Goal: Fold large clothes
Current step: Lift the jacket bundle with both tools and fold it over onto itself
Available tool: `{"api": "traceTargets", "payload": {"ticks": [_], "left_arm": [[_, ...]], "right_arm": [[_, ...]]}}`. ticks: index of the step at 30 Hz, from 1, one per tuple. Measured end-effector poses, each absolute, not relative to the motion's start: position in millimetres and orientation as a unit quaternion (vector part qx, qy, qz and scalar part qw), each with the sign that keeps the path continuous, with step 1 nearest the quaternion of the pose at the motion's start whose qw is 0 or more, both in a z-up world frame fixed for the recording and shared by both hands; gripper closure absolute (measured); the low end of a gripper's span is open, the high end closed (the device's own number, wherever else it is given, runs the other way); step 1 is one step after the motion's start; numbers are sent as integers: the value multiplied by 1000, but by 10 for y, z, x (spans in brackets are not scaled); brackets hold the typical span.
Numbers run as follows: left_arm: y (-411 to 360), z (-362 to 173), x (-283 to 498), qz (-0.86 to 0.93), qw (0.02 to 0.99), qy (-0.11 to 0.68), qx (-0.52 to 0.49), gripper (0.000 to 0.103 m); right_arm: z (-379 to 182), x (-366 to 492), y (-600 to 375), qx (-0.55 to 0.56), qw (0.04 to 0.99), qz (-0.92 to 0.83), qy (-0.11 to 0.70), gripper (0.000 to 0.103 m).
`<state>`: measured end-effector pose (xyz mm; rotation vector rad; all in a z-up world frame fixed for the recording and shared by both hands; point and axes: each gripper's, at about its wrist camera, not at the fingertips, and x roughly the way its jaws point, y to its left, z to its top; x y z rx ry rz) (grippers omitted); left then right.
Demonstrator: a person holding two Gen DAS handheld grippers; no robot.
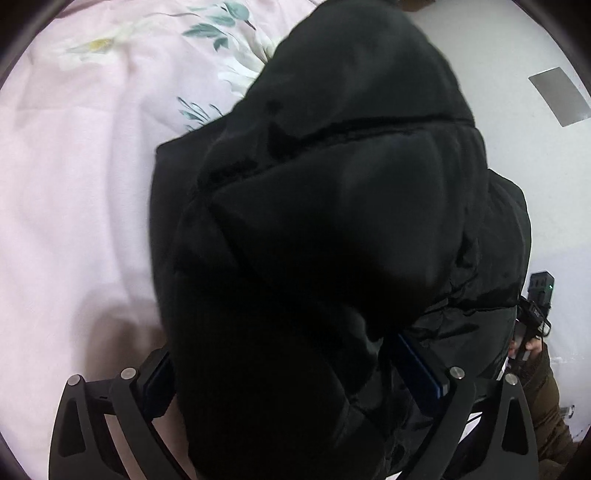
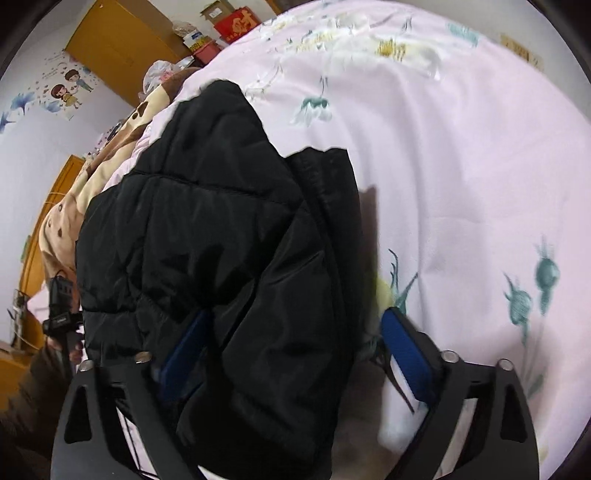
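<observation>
garment: black puffer jacket [image 2: 207, 229], quilted, w/ hood; lies bunched on the bed [image 2: 461, 166], over pink floral sheet, partly folded on itself.
left hand-held gripper [image 1: 295, 373]: jacket bulk fills the gap btw its blue pads; fabric hides the pad faces, so can't tell if it's clamped or just loose around the cloth.
right hand-held gripper [image 2: 295, 339]: jaws spread wide, not gripping. Jacket edge sits btw the pads [image 2: 402, 354]; right pad clear of cloth, over bare sheet; left pad against or half under the fabric.
other hand in view: person's hand [image 2: 70, 347] on the left tool's handle shows at left edge of right-wrist view.
bg: brown patterned blanket [image 2: 96, 177] beyond jacket, wooden cupboard [image 2: 122, 37] + red box [image 2: 236, 18] far back.
handling (est.): soft, puffy, springy; prob. light for its bulk but wants to puff back up after each fold. Shell looks smooth/shiny nylon, so likely slippery; thin pinch may slide off.
where to grab (est.): bite on a stitched seam or the ribbed zip/placket edge near the right tool; firmer than mid-panel padding. Take both layers deep in the jaws.
risk (est.): fold springs open on release; press flat after laying.
</observation>
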<state>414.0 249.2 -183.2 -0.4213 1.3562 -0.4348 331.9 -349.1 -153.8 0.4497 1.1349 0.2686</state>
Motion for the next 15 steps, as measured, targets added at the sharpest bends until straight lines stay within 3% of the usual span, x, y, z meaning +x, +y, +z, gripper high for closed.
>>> {"api": "traceTargets", "payload": {"ticks": [6, 15], "left_arm": [[2722, -1946, 4254, -234, 710, 631, -208, 0], [2938, -2033, 4407, -247, 696, 638, -221, 0]], "right_arm": [[-1716, 3489, -3536, 260, 779, 189, 538, 8], [-1806, 3558, -3366, 249, 750, 251, 558, 8]]}}
